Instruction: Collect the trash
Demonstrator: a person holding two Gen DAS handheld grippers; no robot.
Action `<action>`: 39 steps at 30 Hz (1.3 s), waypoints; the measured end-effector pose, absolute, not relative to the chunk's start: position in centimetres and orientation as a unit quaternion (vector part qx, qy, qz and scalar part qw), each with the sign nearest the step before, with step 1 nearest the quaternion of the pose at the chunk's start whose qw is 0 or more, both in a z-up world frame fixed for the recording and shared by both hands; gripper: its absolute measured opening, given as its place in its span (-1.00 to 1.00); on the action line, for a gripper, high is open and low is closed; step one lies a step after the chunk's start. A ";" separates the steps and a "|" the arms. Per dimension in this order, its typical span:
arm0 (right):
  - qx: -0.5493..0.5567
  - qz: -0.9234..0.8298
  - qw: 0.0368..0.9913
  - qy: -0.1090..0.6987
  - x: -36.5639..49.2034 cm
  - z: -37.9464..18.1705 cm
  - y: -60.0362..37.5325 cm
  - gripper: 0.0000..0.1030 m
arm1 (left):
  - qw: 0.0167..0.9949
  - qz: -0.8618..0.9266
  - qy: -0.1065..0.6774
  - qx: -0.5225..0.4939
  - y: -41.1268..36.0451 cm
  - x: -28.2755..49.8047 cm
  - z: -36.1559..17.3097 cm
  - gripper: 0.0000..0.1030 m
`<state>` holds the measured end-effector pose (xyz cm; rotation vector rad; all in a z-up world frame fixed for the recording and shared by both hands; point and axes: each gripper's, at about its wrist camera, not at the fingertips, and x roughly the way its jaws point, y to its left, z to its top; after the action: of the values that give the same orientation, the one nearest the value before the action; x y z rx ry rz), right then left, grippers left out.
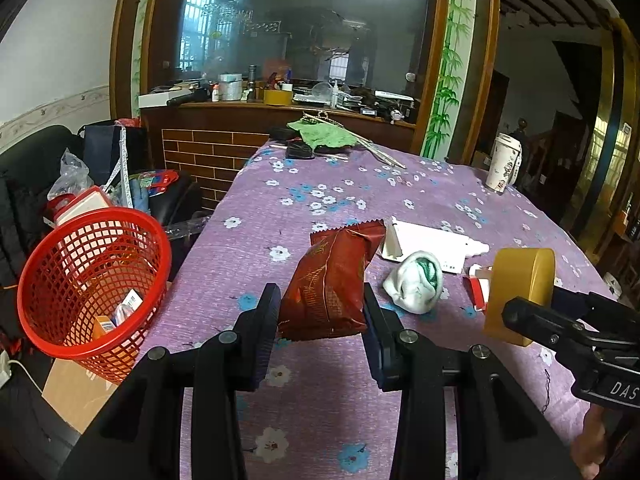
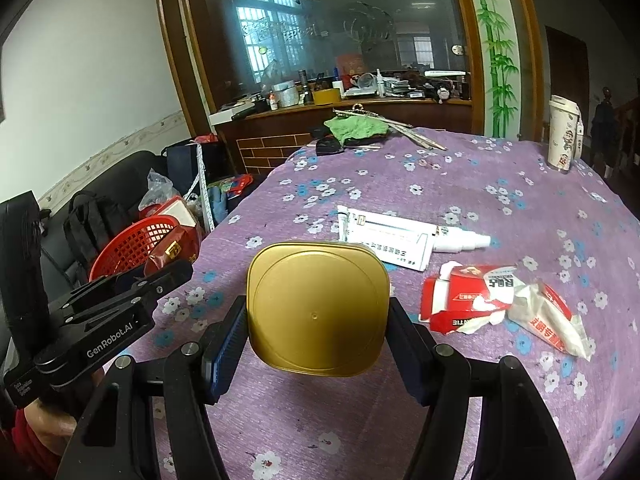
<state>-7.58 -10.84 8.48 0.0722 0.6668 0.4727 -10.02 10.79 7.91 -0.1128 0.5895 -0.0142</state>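
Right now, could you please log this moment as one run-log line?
left gripper: shut on red snack packet | right gripper: shut on gold tin | red basket: beside table, partly filled

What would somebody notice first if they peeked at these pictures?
Probably the shiny gold tin clamped in the right gripper above the purple flowered tablecloth. Next, the dark red snack packet pinched in the left gripper, with the bright red basket waiting off the table's left edge.
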 end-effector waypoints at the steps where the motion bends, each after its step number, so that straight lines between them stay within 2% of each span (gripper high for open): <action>1: 0.034 0.231 0.916 0.325 -7.5 8.5 -10.7 0.38 | 0.956 -0.005 0.289 -0.057 10.9 -10.1 8.0 -0.27; 15: 0.030 0.262 0.905 0.335 -6.6 9.6 -8.1 0.38 | 0.961 0.039 0.261 -0.081 15.7 -11.3 10.0 -0.27; 27: 0.014 0.315 0.887 0.337 -5.7 12.1 -3.3 0.38 | 0.960 0.117 0.237 -0.095 22.9 -12.9 11.9 -0.27; 33: 0.000 0.339 0.879 0.336 -5.1 12.8 0.4 0.38 | 0.949 0.145 0.254 -0.116 26.6 -12.9 10.7 -0.27; 37: 0.012 0.335 0.884 0.327 -4.5 13.5 0.3 0.38 | 0.948 0.103 0.278 -0.112 26.2 -12.6 9.9 -0.27; 39: 0.023 0.327 0.886 0.327 -4.0 13.8 -0.3 0.38 | 0.947 0.059 0.301 -0.101 24.5 -11.7 9.2 -0.17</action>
<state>-4.05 -0.32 13.78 0.0486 0.6797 0.6798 -11.72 24.55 9.25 -0.2059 0.6122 0.1203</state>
